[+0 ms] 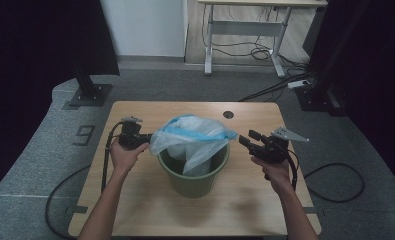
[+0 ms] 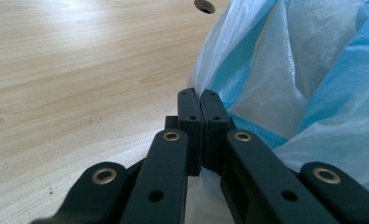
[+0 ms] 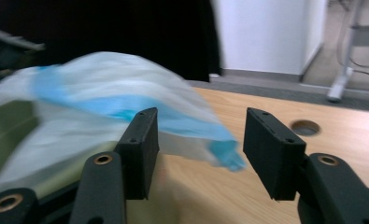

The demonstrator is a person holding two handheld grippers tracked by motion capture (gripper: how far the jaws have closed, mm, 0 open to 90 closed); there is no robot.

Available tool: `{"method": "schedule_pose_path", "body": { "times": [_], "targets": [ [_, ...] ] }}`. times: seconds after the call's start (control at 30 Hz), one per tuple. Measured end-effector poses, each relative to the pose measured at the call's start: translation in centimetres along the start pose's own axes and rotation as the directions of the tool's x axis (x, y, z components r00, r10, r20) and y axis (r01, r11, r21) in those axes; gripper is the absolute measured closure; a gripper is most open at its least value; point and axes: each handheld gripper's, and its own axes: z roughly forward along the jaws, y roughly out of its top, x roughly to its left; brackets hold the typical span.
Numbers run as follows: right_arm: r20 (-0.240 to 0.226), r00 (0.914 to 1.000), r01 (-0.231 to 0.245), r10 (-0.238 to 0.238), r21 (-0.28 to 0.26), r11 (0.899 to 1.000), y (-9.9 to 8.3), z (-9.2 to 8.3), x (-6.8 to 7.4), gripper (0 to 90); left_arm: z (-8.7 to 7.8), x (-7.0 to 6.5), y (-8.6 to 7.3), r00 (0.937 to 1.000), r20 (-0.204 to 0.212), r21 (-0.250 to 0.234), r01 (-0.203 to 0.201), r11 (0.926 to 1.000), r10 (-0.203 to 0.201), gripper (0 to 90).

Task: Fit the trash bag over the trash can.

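One light wooden counter [image 1: 135, 210] with rounded corners carries everything here. On it, near the middle, stands one round green plastic bucket [image 1: 194, 181]. One thin see-through plastic bag with blue stripes [image 1: 195, 134] sits in the bucket, and its top is bunched up over the rim, not yet pulled down around it. There are two tools, one in each hand. The left tool [image 1: 137, 139] is at about nine o'clock from the bucket, and its two black jaws are pressed together on the left edge of the bag; in the left gripper view the jaws meet with the thin plastic pinched between them [image 2: 200, 109]. The right tool [image 1: 248, 138] is at about three o'clock from the bucket, just beside the bag's pointed blue corner [image 3: 226, 156]. Its jaws stand apart and nothing is between them; the corner hangs loose in front of the gap. The bag stretches across from nine o'clock to three o'clock, so the loose corner lies toward nine o'clock from the right tool, which is the nearer one to it. I think that tool would need to reach in toward the bucket and take that side next.
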Motion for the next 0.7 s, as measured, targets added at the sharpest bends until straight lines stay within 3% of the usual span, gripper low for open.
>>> {"method": "schedule_pose_path", "body": {
  "times": [0.23, 0.5, 0.53, 0.7],
  "targets": [
    [-0.105, 0.9904, 0.093, -0.09, 0.025, 0.995, 1.5, 0.2, 3.3, 43.6, -0.2, -0.1, 0.1, 0.9999, -0.007, 0.0, 0.008, 1.0, -0.008, 88.9],
    [-0.161, 0.9751, 0.164, -0.152, 0.063, 0.985, 2.4, 1.9, 5.6, 43.7, -0.1, -0.5, 0.4, 1.0, -0.007, 0.003, 0.004, 1.0, -0.004, 89.0],
    [-0.175, 0.9696, 0.186, -0.171, 0.077, 0.979, 2.4, 2.4, 6.2, 44.3, -0.1, -0.5, 0.4, 1.0, -0.008, 0.003, 0.003, 1.0, -0.003, 89.0],
    [-0.188, 0.9628, 0.216, -0.195, 0.103, 0.971, 2.4, 3.3, 7.0, 44.5, 0.0, -0.7, 0.5, 1.0, -0.008, 0.005, 0.001, 1.0, -0.001, 89.0]
  ]
}}
